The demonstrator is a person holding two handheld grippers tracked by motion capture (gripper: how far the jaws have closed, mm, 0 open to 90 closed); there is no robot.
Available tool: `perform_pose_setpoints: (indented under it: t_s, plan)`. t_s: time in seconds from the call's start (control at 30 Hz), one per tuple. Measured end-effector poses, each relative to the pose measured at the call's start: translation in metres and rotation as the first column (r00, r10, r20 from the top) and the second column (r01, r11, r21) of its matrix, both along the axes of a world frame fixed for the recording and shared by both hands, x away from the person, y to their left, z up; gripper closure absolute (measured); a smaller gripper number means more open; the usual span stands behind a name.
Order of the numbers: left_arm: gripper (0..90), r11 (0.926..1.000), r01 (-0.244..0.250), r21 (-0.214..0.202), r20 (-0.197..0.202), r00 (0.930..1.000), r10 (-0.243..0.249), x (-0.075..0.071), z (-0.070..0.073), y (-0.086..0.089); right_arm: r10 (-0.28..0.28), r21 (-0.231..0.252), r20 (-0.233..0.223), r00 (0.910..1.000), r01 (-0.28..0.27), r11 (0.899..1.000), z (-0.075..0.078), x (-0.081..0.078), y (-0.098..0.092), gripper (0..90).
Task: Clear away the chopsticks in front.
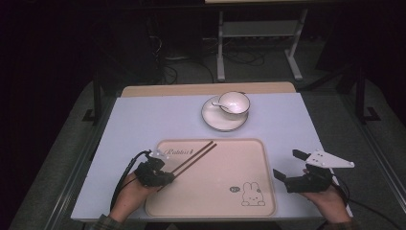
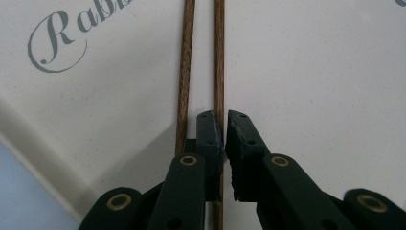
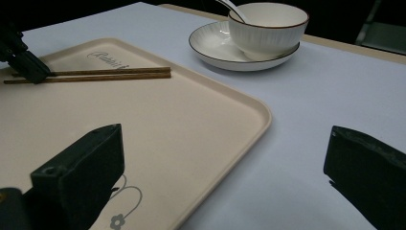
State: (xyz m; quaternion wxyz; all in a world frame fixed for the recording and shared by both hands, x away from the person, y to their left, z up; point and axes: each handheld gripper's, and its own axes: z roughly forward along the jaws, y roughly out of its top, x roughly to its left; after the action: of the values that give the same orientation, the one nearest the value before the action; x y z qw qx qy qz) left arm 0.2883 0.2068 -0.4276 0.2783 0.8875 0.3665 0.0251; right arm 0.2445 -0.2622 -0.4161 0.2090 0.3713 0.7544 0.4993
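Two brown chopsticks (image 1: pixel 194 155) lie side by side on a beige tray (image 1: pixel 230 158) printed with a rabbit. My left gripper (image 1: pixel 170 178) sits at their near end, shut on the right-hand chopstick (image 2: pixel 219 48), which runs between the jaws; the other chopstick (image 2: pixel 186 72) lies free just to its left. My right gripper (image 1: pixel 287 163) hovers open by the tray's right edge, its jaws wide apart with nothing between them (image 3: pixel 222 139). In the right gripper view the left gripper (image 3: pixel 28 67) rests on the chopsticks (image 3: pixel 110 73).
A white bowl (image 1: pixel 234 103) with a white spoon (image 1: pixel 218 104) stands on a white plate (image 1: pixel 213 120) beyond the tray, on the pale blue tabletop (image 1: pixel 143 120). A metal stand and cables are on the floor behind the table.
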Motion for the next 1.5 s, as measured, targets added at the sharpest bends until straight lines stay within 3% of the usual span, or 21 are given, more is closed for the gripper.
perform_pose_setpoints:
  t_s: [0.17, 0.2, 0.3, 0.4, 0.57, 0.6, 0.63, 0.9, 1.07, 1.17, 1.33, 1.5]
  plan:
    - [82.3, 1.0, 0.008, 0.004, -0.003, 1.0, -0.008, 0.0, 0.001, 0.0, 0.0, 0.001, 0.001, 1.0, 0.0, 1.0, 0.0, 0.0, 0.0, 0.0]
    - [81.8, 0.9996, 0.019, -0.023, -0.007, 0.9998, -0.019, 0.001, 0.004, 0.0, 0.0, 0.001, 0.001, 1.0, 0.0, 1.0, 0.0, 0.0, 0.0, 0.0]
    - [81.6, 0.9987, 0.033, -0.038, 0.0, 0.9994, -0.033, 0.004, 0.008, -0.001, 0.0, 0.0, -0.002, 1.0, 0.0, 1.0, 0.0, 0.0, 0.0, 0.0]
    - [82.4, 0.995, 0.072, -0.069, 0.034, 0.997, -0.07, 0.012, 0.019, -0.009, 0.003, -0.001, -0.006, 1.0, -0.003, 1.0, -0.001, 0.001, 0.001, 0.0]
    - [89.1, 0.9907, 0.115, -0.072, 0.074, 0.9912, -0.11, 0.027, 0.027, -0.026, 0.006, -0.009, -0.007, 1.0, -0.006, 1.0, -0.001, 0.001, 0.004, 0.0]
    - [89.5, 0.9864, 0.146, -0.076, 0.081, 0.9869, -0.14, 0.038, 0.026, -0.038, 0.008, -0.01, -0.008, 0.9999, -0.008, 1.0, -0.001, 0.001, 0.004, 0.0]
    - [89.6, 0.9864, 0.146, -0.076, 0.081, 0.9869, -0.14, 0.038, 0.026, -0.038, 0.008, -0.01, -0.008, 0.9999, -0.008, 1.0, -0.001, 0.001, 0.004, 0.0]
    - [89.7, 0.9734, 0.197, -0.117, 0.081, 0.9788, -0.188, 0.08, 0.018, -0.08, 0.011, -0.014, -0.013, 0.9998, -0.012, 1.0, -0.003, 0.001, 0.005, 0.0]
    - [89.6, 0.9738, 0.209, -0.09, 0.085, 0.9758, -0.202, 0.098, 0.008, -0.103, 0.007, -0.01, -0.016, 0.9998, -0.007, 1.0, -0.003, 0.0, 0.003, 0.0]
    - [89.6, 0.9756, 0.202, -0.085, 0.079, 0.9775, -0.196, 0.107, -0.001, -0.114, 0.005, -0.006, -0.013, 0.9999, -0.005, 1.0, -0.003, 0.0, 0.002, 0.0]
    - [89.6, 0.9753, 0.21, -0.07, 0.086, 0.9753, -0.204, 0.112, -0.009, -0.124, 0.004, -0.007, -0.014, 0.9999, -0.004, 1.0, -0.003, -0.001, 0.001, 0.0]
    - [89.6, 0.9806, 0.189, -0.052, 0.085, 0.9792, -0.184, 0.113, -0.008, -0.112, 0.0, -0.007, -0.012, 0.9999, 0.0, 1.0, -0.003, -0.001, 0.0, 0.0]
